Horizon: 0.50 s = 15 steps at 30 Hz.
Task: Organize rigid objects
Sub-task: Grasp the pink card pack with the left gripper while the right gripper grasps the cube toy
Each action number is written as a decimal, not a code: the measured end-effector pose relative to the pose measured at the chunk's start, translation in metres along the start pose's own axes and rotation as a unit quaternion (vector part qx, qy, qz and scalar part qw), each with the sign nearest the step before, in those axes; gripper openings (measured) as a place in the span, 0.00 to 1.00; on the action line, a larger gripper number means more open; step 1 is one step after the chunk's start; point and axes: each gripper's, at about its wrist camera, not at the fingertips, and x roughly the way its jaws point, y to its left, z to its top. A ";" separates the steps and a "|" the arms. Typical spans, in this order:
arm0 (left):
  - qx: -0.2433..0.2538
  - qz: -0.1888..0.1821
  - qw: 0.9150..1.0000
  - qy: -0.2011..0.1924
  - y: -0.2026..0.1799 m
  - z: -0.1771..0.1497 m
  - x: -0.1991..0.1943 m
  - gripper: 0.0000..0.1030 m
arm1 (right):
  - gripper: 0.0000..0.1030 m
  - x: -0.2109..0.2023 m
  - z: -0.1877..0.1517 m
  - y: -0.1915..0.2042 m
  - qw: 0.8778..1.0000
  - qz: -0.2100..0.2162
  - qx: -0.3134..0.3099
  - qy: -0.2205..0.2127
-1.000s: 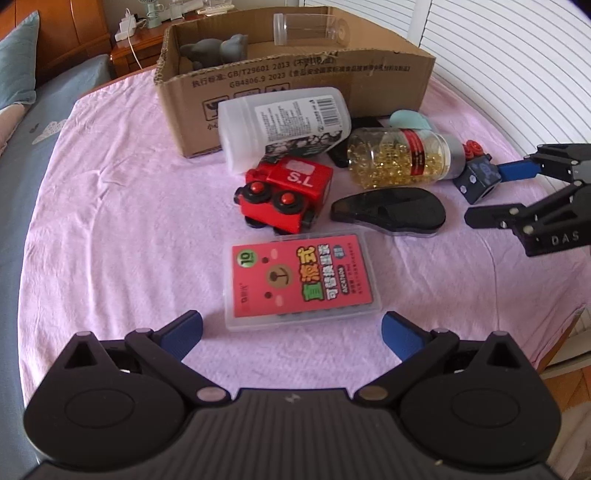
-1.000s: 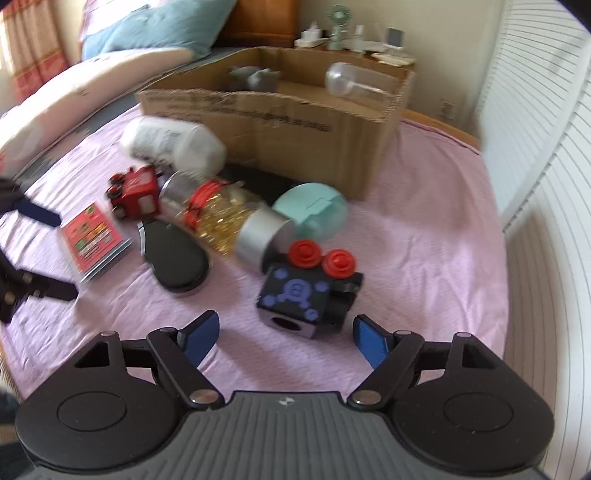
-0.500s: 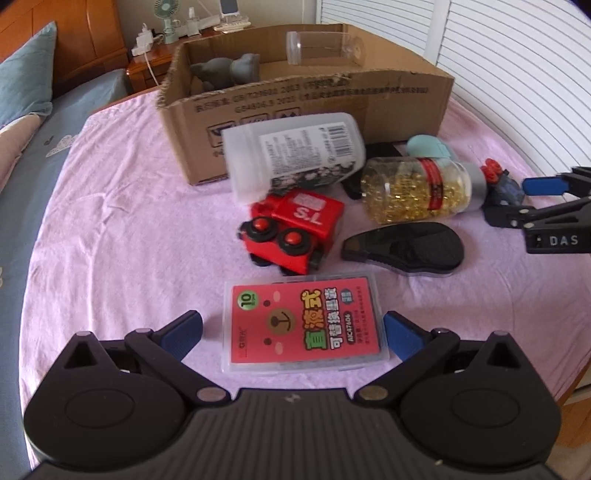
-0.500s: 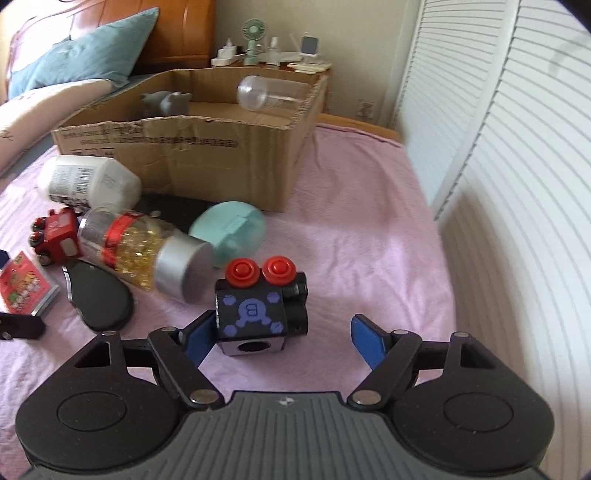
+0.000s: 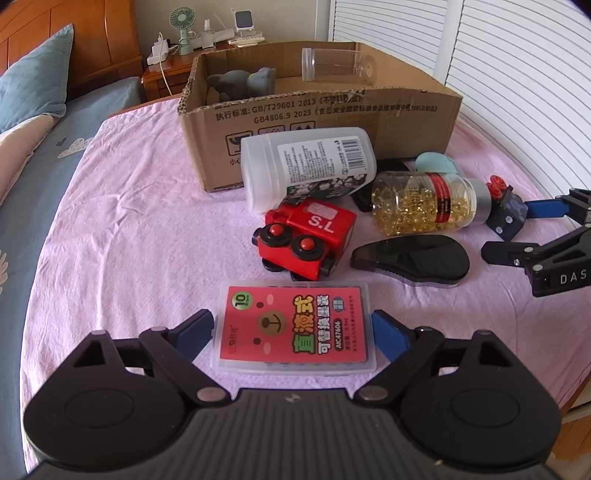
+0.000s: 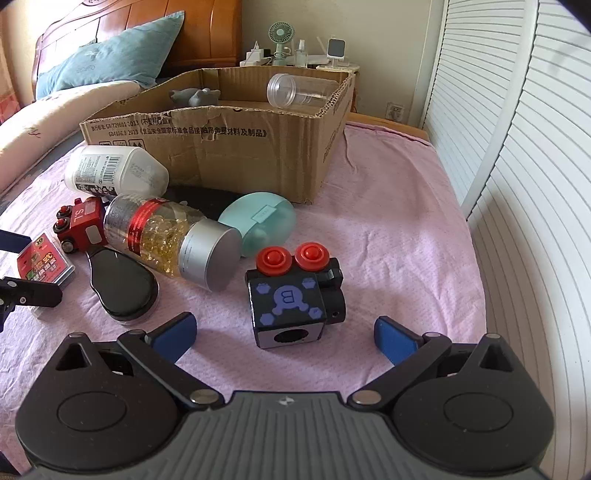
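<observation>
My left gripper (image 5: 293,334) is open, its blue pads on either side of a red card case (image 5: 293,326) lying flat on the pink cloth. My right gripper (image 6: 284,336) is open around a black toy block (image 6: 293,295) with two red knobs, which stands on the cloth between the pads without touching them. Beyond lie a red toy train (image 5: 306,238), a jar of golden capsules (image 5: 424,203), a black oval case (image 5: 413,256), a white bottle (image 5: 306,166) and a teal case (image 6: 258,221). A cardboard box (image 5: 317,114) stands behind.
The box holds a grey toy (image 5: 243,83) and a clear jar (image 5: 336,64). The table's right edge runs beside white shutters (image 6: 535,184). A bed with a blue pillow (image 6: 110,59) lies left, and a nightstand with a fan (image 5: 183,22) stands behind.
My left gripper has moved forward until its pads flank the red card case. My right gripper has swung and closed in around the black block.
</observation>
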 end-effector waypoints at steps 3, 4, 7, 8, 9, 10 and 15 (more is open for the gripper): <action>0.003 -0.004 1.000 -0.002 0.000 -0.001 -0.001 0.88 | 1.00 -0.002 -0.005 0.001 1.000 0.000 -0.001 -0.013; 0.006 -0.006 1.000 -0.003 0.001 -0.001 -0.001 0.88 | 1.00 -0.002 -0.006 0.002 1.000 0.000 -0.003 -0.016; 0.017 -0.014 1.000 -0.006 0.004 -0.002 0.000 0.88 | 1.00 -0.001 -0.005 -0.001 1.000 0.010 -0.012 -0.015; 0.019 -0.015 1.000 -0.007 0.005 -0.002 0.000 0.88 | 1.00 -0.001 -0.003 -0.001 1.000 0.014 -0.016 -0.011; 0.022 -0.016 1.000 -0.009 0.005 -0.003 0.000 0.89 | 1.00 0.000 -0.002 -0.002 1.000 0.018 -0.020 -0.009; 0.023 -0.017 1.000 -0.010 0.005 -0.003 0.000 0.89 | 1.00 0.001 -0.001 -0.003 0.999 0.022 -0.024 -0.009; 0.024 -0.018 0.999 -0.013 0.004 -0.002 0.001 0.90 | 0.98 0.002 0.003 -0.003 0.999 0.032 -0.036 -0.015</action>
